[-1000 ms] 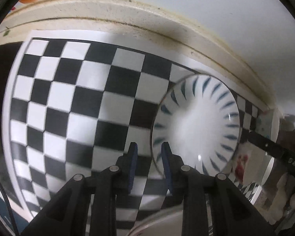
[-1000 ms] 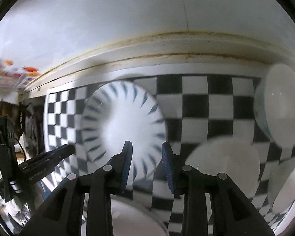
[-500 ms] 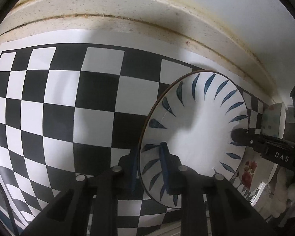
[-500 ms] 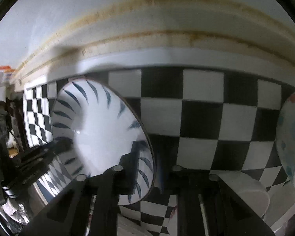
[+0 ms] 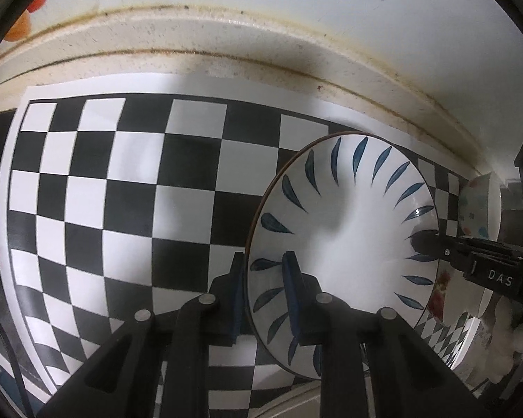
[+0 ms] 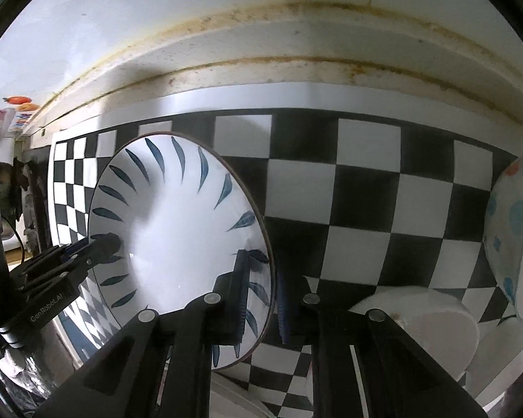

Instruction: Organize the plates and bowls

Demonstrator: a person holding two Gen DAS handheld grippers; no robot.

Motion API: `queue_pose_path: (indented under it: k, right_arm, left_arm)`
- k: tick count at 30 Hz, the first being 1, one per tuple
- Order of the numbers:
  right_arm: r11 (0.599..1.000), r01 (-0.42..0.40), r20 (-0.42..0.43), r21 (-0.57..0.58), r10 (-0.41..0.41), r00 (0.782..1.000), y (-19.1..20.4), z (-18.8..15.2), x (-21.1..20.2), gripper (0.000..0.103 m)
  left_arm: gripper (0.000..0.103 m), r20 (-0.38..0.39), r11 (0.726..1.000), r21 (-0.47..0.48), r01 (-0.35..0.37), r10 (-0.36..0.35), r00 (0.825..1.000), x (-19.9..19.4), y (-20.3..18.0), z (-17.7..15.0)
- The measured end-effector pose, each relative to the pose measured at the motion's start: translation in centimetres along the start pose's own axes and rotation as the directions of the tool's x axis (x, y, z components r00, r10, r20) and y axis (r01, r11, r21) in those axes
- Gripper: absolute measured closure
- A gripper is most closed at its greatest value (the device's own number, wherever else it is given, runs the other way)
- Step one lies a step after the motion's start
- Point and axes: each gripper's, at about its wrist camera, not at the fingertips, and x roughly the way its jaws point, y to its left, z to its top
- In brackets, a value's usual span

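Now gripping opposite rims of the blue-leaf plate (image 5: 348, 244): left tongs (image 5: 261, 292) pinching its near-left edge, right tongs (image 6: 261, 296) closing across its right edge. Sitting on checkered mat (image 5: 122, 191) upon bench (image 5: 226, 45); spotted bowl (image 6: 512, 230) crowding right, open squares lying left.

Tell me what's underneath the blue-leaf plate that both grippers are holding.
Around the blue-leaf plate the checkered mat shows, and a white dish rim pokes out at its near edge. What lies directly beneath the plate is covered.
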Motion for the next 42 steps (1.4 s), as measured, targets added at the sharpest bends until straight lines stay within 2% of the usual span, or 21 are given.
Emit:
queue_pose_path:
  k: [12, 27, 37, 42]
  right_arm:
    - [0.998, -0.025, 0.052, -0.05, 0.027, 0.998, 1.4, -4.7, -3.7, 0.09]
    - [0.994, -0.101, 0.113, -0.027, 0.104, 0.988, 0.8, -16.4, -5.6, 0.091]
    - [0.993, -0.12, 0.124, 0.008, 0.118, 0.985, 0.5, -23.8, -4.0, 0.091]
    - [0.988, -0.152, 0.095, 0.035, 0.148, 0.984, -0.3, -25.6, -2.2, 0.091]
  left_arm:
    - [0.084, 0.047, 1.0, 0.03, -0.007, 0.005, 0.999, -3.3, -0.4, -4.0]
    - [0.084, 0.065, 0.993, 0.114, 0.001, -0.009, 0.998, -7.1, -1.7, -12.3]
    - [0.084, 0.019, 0.992, 0.125, 0.009, -0.011, 1.0, -5.8, -1.4, -17.3]
    - [0.084, -0.013, 0.992, 0.128, 0.003, -0.001, 1.0, -4.5, -1.1, -18.9]
